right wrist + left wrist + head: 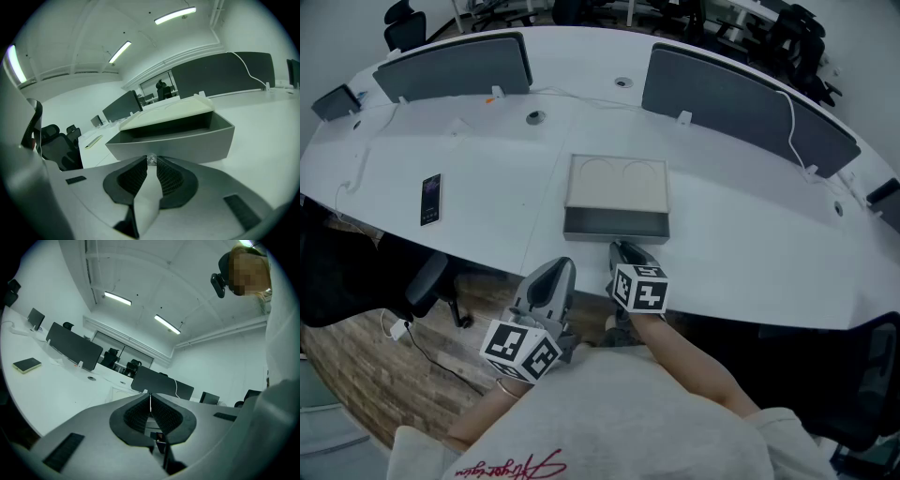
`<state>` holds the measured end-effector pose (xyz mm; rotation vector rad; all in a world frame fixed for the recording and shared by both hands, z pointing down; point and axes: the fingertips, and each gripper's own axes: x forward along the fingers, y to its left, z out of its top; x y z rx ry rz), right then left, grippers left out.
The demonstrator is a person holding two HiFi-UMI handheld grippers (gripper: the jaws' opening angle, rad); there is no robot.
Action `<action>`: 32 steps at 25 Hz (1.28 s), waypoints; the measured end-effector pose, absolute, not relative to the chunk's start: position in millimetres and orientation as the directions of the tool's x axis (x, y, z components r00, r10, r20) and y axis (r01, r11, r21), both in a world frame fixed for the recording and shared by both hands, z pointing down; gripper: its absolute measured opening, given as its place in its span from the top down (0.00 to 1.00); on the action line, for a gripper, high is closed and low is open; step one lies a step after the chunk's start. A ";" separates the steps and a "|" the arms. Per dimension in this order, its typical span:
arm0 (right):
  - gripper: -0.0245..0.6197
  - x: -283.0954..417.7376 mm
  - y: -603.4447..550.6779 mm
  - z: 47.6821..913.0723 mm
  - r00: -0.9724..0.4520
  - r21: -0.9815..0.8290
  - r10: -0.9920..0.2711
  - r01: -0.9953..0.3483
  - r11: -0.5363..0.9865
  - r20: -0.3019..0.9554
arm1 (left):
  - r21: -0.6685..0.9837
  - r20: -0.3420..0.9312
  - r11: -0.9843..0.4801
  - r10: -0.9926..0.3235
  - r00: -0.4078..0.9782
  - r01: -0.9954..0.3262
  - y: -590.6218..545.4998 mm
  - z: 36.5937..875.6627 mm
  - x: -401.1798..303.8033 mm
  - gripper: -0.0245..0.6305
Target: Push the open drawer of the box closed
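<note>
One box (617, 184) mid-table (722, 234) | its one drawer (615, 225) stood open, contents unclear | right gripper (151, 159) at drawer front, jaws narrowly apart | left gripper (150, 394) pressed together, empty.

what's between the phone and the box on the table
Nothing: in the head view the stretch of white table between the phone and the box is bare, crossed only by a thin seam in the tabletop.
</note>
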<state>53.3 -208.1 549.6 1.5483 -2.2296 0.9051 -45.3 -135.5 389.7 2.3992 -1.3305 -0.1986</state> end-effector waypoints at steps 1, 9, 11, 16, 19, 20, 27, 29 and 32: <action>0.85 53.2 -208.5 549.7 -0.389 -0.335 -0.738 -0.913 0.232 0.551 | 0.399 0.062 -0.474 -0.840 0.539 -0.785 -136.1 390.3 -44.6 0.93; 0.85 52.3 -213.8 549.7 -0.405 -0.335 -0.733 -0.908 0.251 0.547 | 0.406 0.079 -0.458 -0.845 0.529 -0.791 -141.5 391.1 -41.2 0.93; 0.85 52.4 -215.6 550.1 -0.407 -0.336 -0.732 -0.907 0.253 0.547 | 0.406 0.079 -0.457 -0.845 0.529 -0.791 -143.1 392.0 -40.5 0.93; 0.85 51.7 -220.2 549.9 -0.412 -0.341 -0.730 -0.905 0.255 0.545 | 0.407 0.075 -0.457 -0.846 0.528 -0.791 -147.5 394.2 -39.8 0.93; 0.85 51.2 -222.5 549.4 -0.417 -0.350 -0.727 -0.902 0.254 0.546 | 0.407 0.082 -0.455 -0.846 0.527 -0.792 -150.5 393.0 -38.2 0.93; 0.85 51.1 -223.2 549.4 -0.418 -0.351 -0.726 -0.901 0.255 0.546 | 0.407 0.084 -0.454 -0.846 0.527 -0.793 -151.4 393.1 -37.7 0.93; 0.85 51.8 -227.6 548.3 -0.423 -0.363 -0.722 -0.897 0.250 0.548 | 0.412 0.096 -0.450 -0.843 0.529 -0.792 -156.7 394.1 -33.7 0.93; 0.85 51.5 -228.7 548.1 -0.424 -0.364 -0.721 -0.897 0.250 0.548 | 0.408 0.087 -0.458 -0.841 0.533 -0.790 -157.6 394.6 -33.2 0.93; 0.85 51.3 -230.5 548.7 -0.424 -0.365 -0.722 -0.897 0.250 0.547 | 0.406 0.081 -0.461 -0.842 0.533 -0.789 -158.1 396.3 -34.2 0.93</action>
